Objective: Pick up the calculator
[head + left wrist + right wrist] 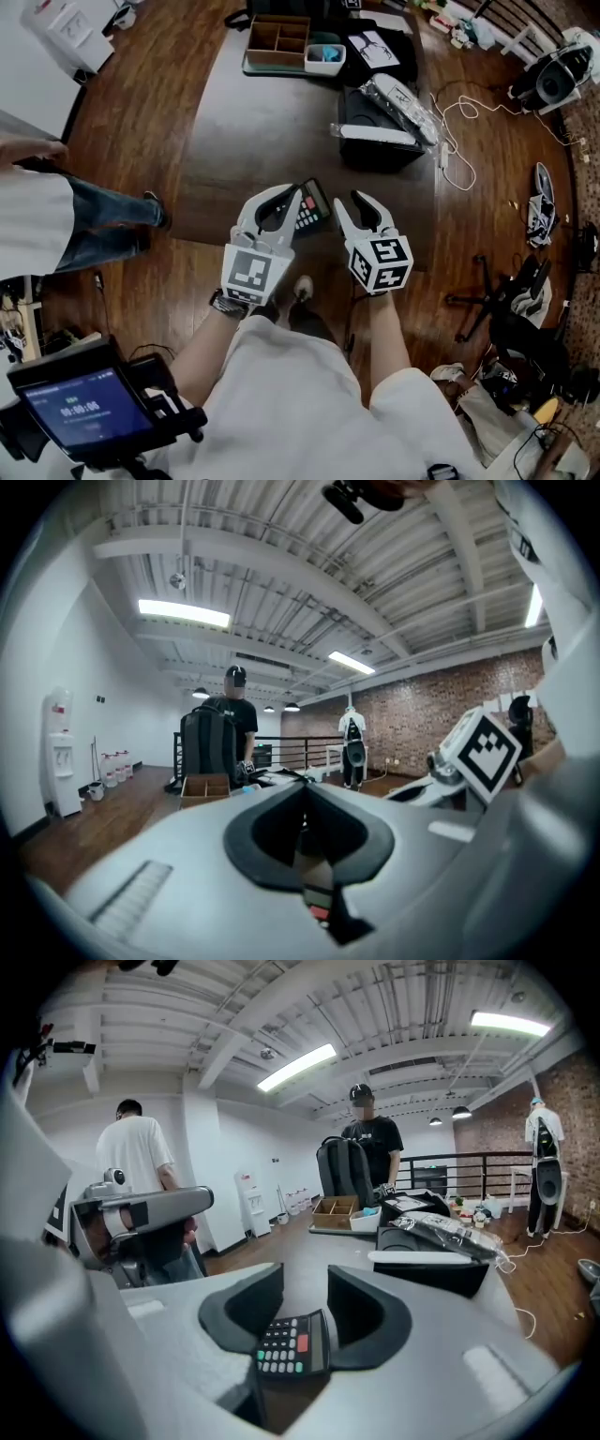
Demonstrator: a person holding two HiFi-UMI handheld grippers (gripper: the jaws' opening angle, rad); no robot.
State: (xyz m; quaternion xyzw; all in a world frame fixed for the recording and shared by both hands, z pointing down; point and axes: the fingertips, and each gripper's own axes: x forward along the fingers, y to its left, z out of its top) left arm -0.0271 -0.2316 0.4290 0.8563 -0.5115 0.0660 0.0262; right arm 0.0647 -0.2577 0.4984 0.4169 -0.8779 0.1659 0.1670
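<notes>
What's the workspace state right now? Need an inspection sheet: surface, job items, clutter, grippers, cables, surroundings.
surface: dark table on a wood floor.
job's things: calculator lying flat near the table's near edge, between the two grippers.
clutter: wooden divider tray, small tub, and black case with a plastic-wrapped item on top, all at the far end.
grippers: left gripper tips look together, over the calculator's left part, contact unclear; right gripper jaws apart, gripping nothing.
cables: white cable on the floor right of the table.
surroundings: bystander at left, shoes, tripod, brick wall.
</notes>
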